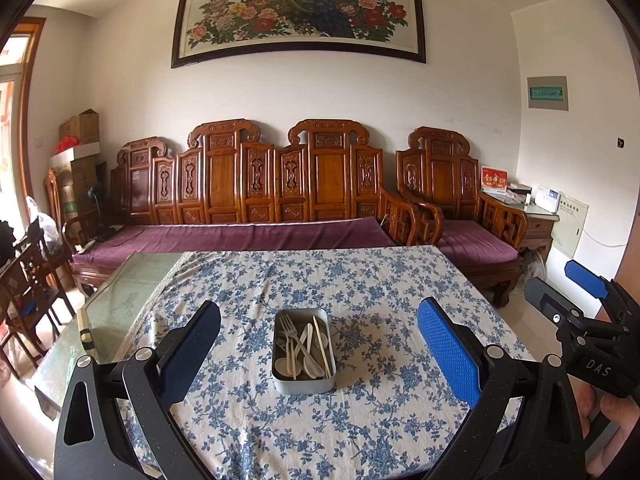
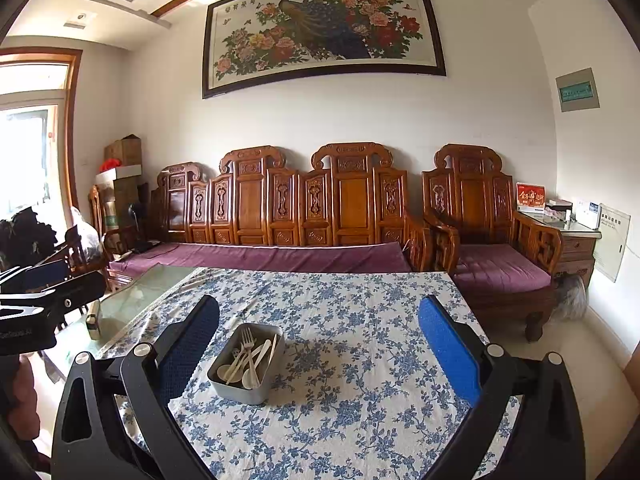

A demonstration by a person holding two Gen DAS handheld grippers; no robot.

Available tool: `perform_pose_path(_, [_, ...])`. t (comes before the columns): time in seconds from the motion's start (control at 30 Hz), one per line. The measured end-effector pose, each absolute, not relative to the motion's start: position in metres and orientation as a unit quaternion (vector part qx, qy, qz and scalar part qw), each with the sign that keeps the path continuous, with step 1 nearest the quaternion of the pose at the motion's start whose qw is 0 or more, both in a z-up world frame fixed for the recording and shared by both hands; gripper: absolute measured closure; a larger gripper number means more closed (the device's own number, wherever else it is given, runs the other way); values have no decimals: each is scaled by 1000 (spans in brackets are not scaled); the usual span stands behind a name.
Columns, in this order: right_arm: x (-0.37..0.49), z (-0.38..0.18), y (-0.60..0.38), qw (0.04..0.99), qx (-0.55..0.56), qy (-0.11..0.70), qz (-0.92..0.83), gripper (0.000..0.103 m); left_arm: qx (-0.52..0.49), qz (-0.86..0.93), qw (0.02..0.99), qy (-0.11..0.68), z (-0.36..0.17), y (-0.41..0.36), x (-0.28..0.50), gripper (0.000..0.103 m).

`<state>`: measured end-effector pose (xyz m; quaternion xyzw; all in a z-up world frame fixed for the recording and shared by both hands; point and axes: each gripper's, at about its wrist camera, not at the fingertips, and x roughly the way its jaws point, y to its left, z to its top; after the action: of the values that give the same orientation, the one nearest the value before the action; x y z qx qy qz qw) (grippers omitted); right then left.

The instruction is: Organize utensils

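A grey metal tin (image 1: pixel 303 384) stands on the blue-flowered tablecloth (image 1: pixel 360 292). It holds several utensils: a metal fork (image 1: pixel 289 330), white plastic spoons (image 1: pixel 313 365) and a wooden stick. My left gripper (image 1: pixel 318 344) is open and empty, held above the near side of the table with the tin between its fingers in view. My right gripper (image 2: pixel 319 344) is open and empty too, with the tin (image 2: pixel 245 392) just right of its left finger. The right gripper also shows at the left wrist view's right edge (image 1: pixel 560 300).
The cloth covers a glass-topped table (image 1: pixel 120 304) whose bare left part holds a small object (image 1: pixel 85 330). A carved wooden sofa (image 1: pixel 256 192) with purple cushions stands behind the table. Wooden chairs (image 1: pixel 28 280) stand at the left.
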<state>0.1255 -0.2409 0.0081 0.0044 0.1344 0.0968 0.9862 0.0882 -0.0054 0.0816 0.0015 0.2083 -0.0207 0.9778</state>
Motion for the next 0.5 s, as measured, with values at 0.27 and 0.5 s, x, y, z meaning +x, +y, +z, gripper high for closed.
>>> perform_pose_path(0.27, [126, 8, -241, 986, 4, 135, 97, 3, 2, -21, 978, 208, 82, -5, 88, 8])
perform_pose_path(0.5, [126, 9, -241, 986, 5, 135, 97, 3, 1, -21, 978, 207, 82, -6, 88, 8])
